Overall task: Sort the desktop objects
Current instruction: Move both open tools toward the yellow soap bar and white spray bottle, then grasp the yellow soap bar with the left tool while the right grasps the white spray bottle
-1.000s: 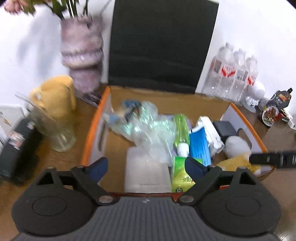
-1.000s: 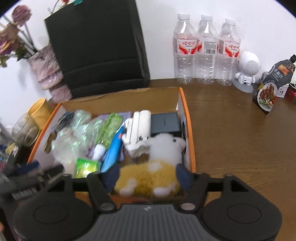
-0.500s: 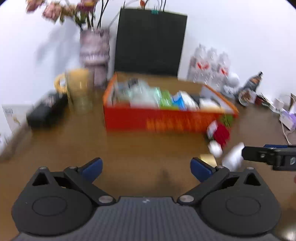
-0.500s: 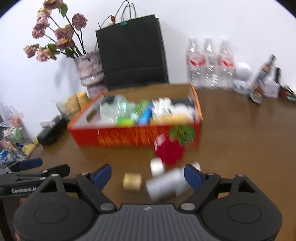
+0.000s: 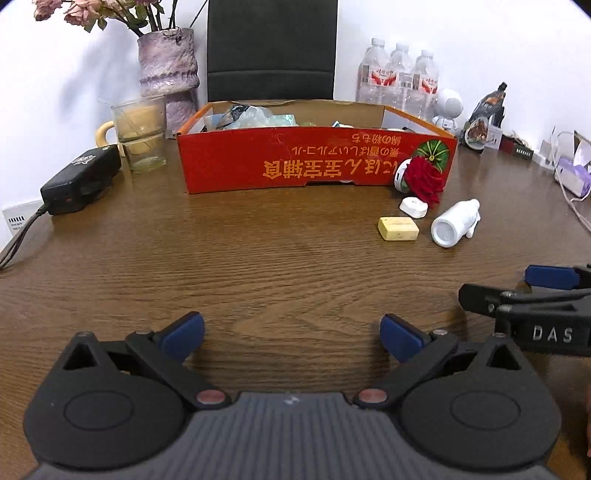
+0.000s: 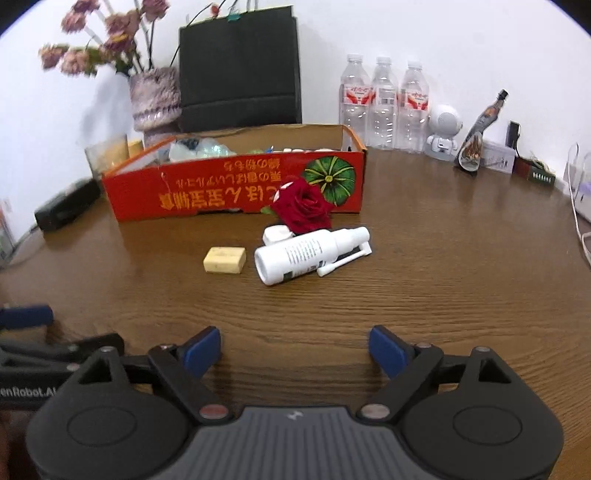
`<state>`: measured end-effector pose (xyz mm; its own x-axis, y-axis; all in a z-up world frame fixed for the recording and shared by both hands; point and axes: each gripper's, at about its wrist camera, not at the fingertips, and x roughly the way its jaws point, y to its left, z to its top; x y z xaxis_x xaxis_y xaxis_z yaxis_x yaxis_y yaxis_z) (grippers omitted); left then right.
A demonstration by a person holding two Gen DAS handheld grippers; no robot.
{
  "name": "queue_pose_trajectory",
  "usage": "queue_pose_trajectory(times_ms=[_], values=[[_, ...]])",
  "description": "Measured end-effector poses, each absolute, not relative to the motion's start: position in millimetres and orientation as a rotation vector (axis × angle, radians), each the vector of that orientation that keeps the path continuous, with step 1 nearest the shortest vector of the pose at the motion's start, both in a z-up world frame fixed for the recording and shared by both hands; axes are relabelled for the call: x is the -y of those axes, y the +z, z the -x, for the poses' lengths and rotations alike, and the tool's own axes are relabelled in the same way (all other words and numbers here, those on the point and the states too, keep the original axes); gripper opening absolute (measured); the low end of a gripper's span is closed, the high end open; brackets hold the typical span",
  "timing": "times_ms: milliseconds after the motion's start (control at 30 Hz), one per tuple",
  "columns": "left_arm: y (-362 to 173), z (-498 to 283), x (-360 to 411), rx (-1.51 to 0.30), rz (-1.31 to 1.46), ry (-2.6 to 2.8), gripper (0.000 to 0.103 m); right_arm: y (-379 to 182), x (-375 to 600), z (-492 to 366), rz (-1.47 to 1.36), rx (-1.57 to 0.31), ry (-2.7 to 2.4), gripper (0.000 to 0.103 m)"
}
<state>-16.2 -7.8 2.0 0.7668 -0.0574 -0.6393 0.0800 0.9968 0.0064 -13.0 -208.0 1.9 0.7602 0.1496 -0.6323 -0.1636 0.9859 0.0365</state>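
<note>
Both my tools are empty: the left tool [image 5: 291, 334] gapes wide, and the right tool [image 6: 294, 350] has just been opening. On the desk [image 6: 443, 277], before the red box [image 6: 236, 188], a white spray bottle [image 6: 306, 254] lies on its side. It looks light, stiff and slippery; I would grip across its body.

Box [image 5: 317, 162] front wall hides most of its contents; only tops of some plastic wrap [image 5: 255, 115] show. Rose [image 6: 303, 205] covers part of a white item behind it [image 5: 400, 177], can't identify. Black bag [image 5: 271, 48] and flowers [image 5: 92, 14] cut off at top edge. Flowers blurred in right wrist view.
</note>
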Motion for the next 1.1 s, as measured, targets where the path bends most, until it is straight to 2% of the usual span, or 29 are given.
queue_pose_trajectory(times_ms=[133,700,833,967,1100], values=[[0,13,9,-0.694,-0.029,-0.060,0.103,-1,208,10,0.024,-0.707,0.137,0.103],[1,13,9,-0.689,-0.042,-0.069,0.103,-2,209,11,0.027,-0.710,0.129,0.103],[20,1,5,-0.643,-0.073,-0.199,0.103,2,213,7,0.040,-0.737,0.178,0.103],[39,-31,9,-0.612,-0.123,-0.300,0.103,21,243,-19,-0.144,-0.762,0.194,0.103],[28,-49,31,-0.548,-0.289,-0.459,0.103,24,250,-60,-0.246,-0.835,0.102,0.100]])
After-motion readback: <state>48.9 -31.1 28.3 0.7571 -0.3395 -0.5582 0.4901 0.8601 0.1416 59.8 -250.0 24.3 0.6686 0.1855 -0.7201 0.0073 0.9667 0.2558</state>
